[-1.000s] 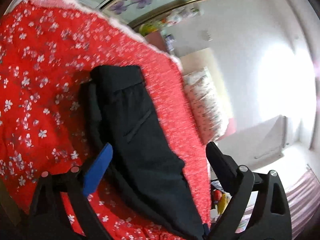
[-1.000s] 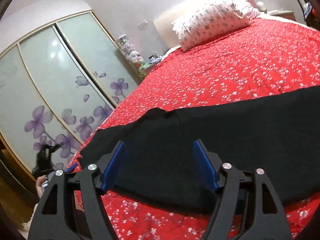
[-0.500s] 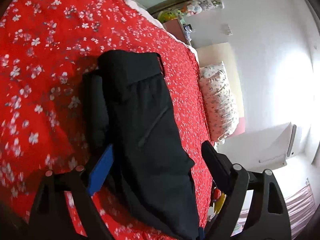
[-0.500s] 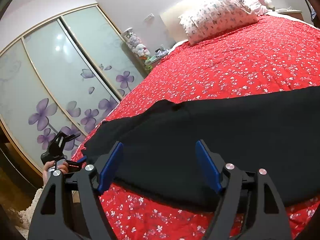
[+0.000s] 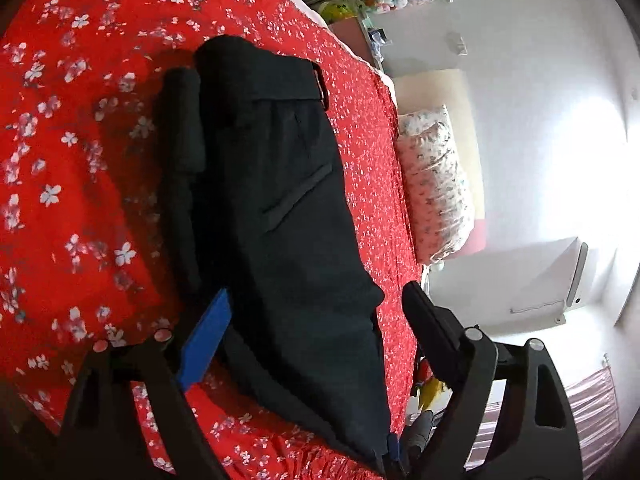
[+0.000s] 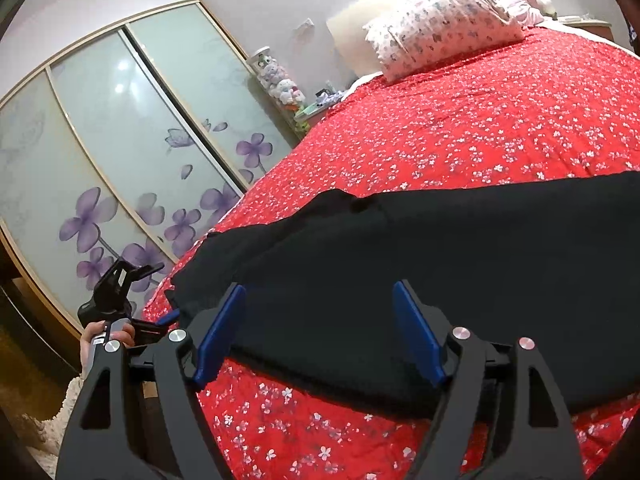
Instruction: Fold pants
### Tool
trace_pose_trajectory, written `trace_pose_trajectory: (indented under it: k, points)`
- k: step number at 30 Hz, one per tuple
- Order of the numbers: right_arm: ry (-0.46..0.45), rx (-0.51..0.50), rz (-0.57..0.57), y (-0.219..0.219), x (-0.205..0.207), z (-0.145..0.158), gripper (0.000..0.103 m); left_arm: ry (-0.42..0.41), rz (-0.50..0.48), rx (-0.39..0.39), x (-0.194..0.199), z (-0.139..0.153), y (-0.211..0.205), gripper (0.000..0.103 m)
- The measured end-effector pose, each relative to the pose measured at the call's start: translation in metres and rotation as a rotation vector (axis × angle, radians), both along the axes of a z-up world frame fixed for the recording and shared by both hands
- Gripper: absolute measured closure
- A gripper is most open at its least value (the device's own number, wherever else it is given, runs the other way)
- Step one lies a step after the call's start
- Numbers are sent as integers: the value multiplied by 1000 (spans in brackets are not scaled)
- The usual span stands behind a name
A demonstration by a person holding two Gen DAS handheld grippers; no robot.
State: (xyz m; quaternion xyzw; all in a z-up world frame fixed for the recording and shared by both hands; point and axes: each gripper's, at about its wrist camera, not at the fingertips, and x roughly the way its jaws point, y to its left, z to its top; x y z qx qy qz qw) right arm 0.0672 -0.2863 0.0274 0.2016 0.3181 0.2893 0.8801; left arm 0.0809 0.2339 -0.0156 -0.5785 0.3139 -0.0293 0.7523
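— Right wrist view: the pants (image 6: 460, 276) run off the frame's right edge; we can't see where they end.
— Left wrist view: we lose their near end behind the left gripper (image 5: 316, 304) frame. Clutter (image 5: 430, 390) past the bed's edge too small to name.
— Shelf toys (image 6: 280, 84): blurred.

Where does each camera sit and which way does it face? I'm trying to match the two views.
Left wrist: on the left gripper, looking along the black pants toward the waistband; own open fingers show.
Right wrist: on the right gripper, facing across the pants toward the wardrobe; own fingers and the hand holding the left gripper show.
Shared: pants, red bedspread, pillow.
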Motion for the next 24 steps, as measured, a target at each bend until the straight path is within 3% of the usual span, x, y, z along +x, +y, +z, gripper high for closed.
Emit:
trace_pose_trajectory:
  k: [5,7,10,12,14,24]
  points:
    - [4,3,9,1,2,-2,23,17,25,-8,2,-2,0,20]
    - [-1,0,15,4,0,-1,23,17,48,8,13,1,3,26]
    - [-11,-16,21,7,-1,0,23,11,83,53,26,4,13,48]
    - [-20,-27,18,9,-2,0,23,48,91,73,35,-3,20,76]
    - [-16,-27,20,9,-1,-1,23,82,88,110,36,-7,21,91]
    - [-35,-18,20,7,-4,2,23,44,94,258,0,12,11,96]
